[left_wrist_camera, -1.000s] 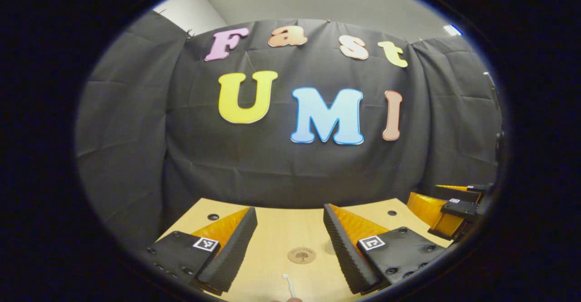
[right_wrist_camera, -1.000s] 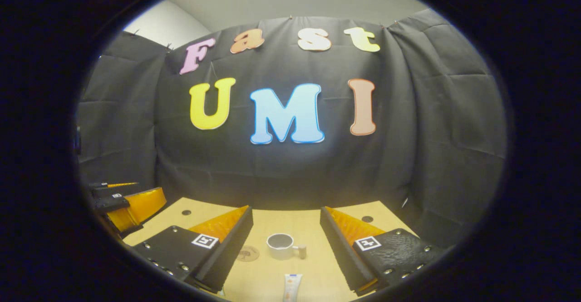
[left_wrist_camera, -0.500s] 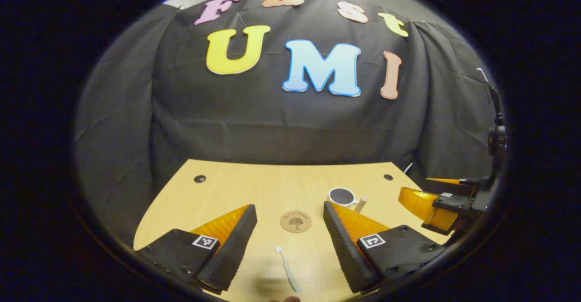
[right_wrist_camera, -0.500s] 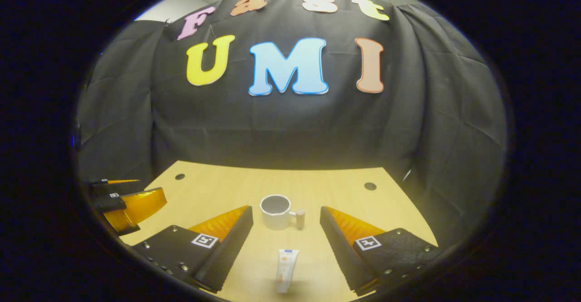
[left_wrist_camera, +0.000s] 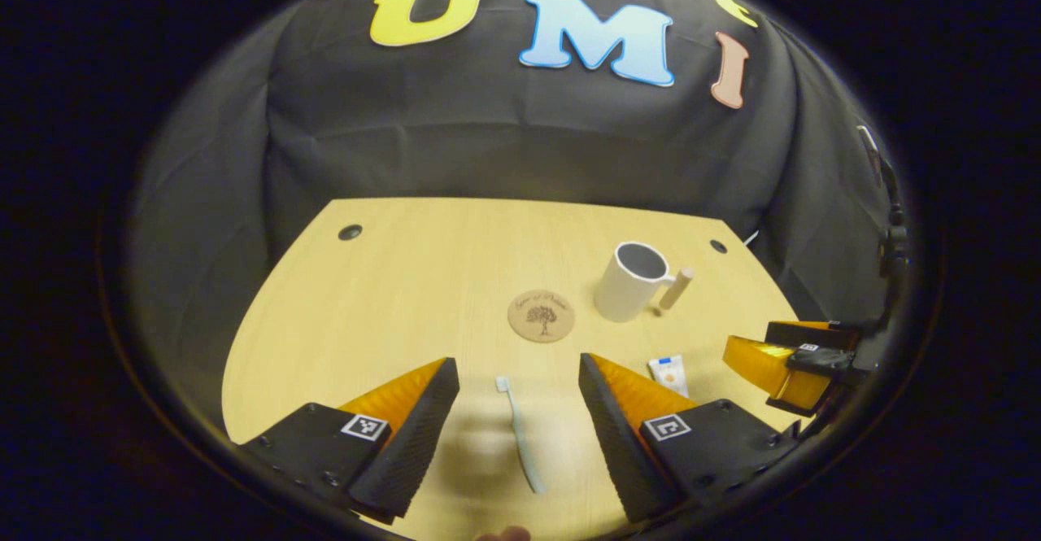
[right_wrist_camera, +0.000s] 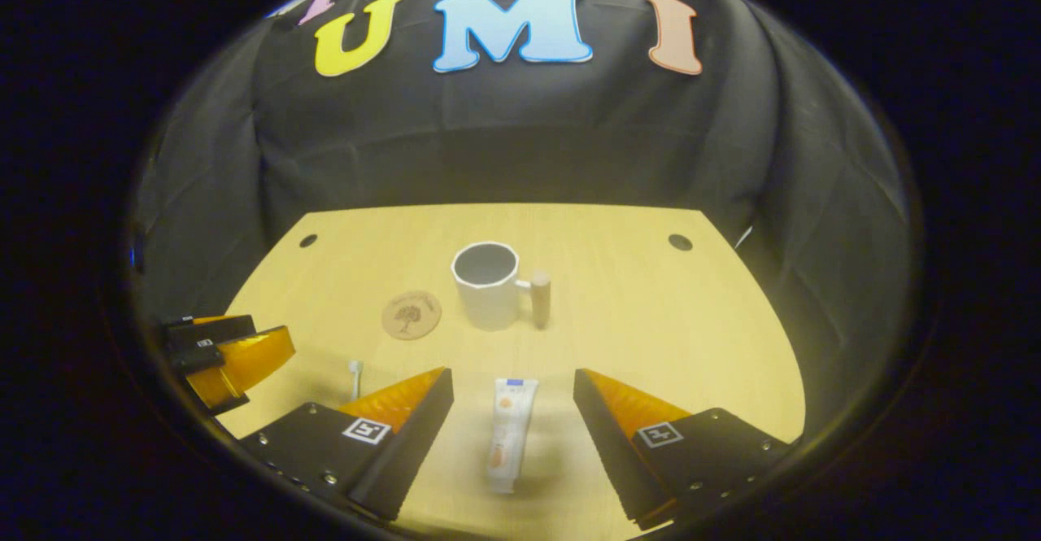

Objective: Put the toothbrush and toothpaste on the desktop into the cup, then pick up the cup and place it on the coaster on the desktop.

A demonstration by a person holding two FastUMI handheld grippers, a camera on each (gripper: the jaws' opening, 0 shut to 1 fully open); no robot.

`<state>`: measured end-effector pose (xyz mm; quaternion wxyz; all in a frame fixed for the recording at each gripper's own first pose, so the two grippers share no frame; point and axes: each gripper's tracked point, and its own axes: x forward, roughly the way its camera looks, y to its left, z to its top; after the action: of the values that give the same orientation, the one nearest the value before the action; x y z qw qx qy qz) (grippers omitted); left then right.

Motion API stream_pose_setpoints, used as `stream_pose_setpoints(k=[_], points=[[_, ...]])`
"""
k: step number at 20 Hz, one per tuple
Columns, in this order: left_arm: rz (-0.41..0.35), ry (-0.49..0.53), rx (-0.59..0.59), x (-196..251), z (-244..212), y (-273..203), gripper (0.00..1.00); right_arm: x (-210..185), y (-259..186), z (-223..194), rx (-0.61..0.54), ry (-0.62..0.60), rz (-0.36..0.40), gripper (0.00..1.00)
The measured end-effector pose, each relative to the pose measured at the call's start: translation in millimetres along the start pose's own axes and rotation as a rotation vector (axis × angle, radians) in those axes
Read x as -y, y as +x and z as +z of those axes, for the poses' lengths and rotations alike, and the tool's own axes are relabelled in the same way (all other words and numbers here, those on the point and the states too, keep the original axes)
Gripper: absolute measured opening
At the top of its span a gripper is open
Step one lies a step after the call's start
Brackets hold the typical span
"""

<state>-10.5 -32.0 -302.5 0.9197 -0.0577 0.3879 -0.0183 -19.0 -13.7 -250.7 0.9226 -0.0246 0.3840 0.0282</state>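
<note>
Here, the left hand-held gripper [left_wrist_camera: 517, 399] hangs open over the toothbrush [left_wrist_camera: 519, 434] lying on the surface [left_wrist_camera: 390, 281]; the right hand-held gripper [right_wrist_camera: 512, 411] hangs open over the toothpaste [right_wrist_camera: 509, 434]. Farther off, the cup [right_wrist_camera: 488, 285] stands just right of the coaster [right_wrist_camera: 411, 314].

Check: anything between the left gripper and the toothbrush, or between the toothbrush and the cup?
Nothing visible. The toothbrush lies flat on bare desktop between the open left gripper fingers. Toward the cup, only the flat coaster sits nearby, left of the path.

1 cup [right_wrist_camera: 486, 287], 1 coaster [right_wrist_camera: 411, 314], 1 toothbrush [left_wrist_camera: 519, 434], 1 toothpaste [right_wrist_camera: 509, 433].
</note>
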Motion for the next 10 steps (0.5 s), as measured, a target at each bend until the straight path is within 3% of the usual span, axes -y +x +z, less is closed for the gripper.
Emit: stream_pose_setpoints(k=[1,2,4,5,6,10], points=[[0.007,-0.015,-0.030,-3,-9,7,1.00,0,6,-9,-0.031,0.001,0.001,0.94],[0.010,-0.033,-0.058,-5,-18,13,0.94,1,11,-19,-0.064,0.003,0.001,0.94],[0.025,-0.065,-0.128,-11,-40,24,0.99,0,22,-36,-0.132,0.007,-0.002,0.94],[0.032,-0.078,-0.165,-14,-51,31,0.94,0,23,-42,-0.165,0.007,0.000,0.94],[0.037,-0.088,-0.200,-16,-62,36,0.99,-1,26,-52,-0.198,0.008,0.001,0.94],[0.049,-0.102,-0.309,-20,-99,52,0.99,-4,42,-80,-0.312,0.025,0.009,0.94]])
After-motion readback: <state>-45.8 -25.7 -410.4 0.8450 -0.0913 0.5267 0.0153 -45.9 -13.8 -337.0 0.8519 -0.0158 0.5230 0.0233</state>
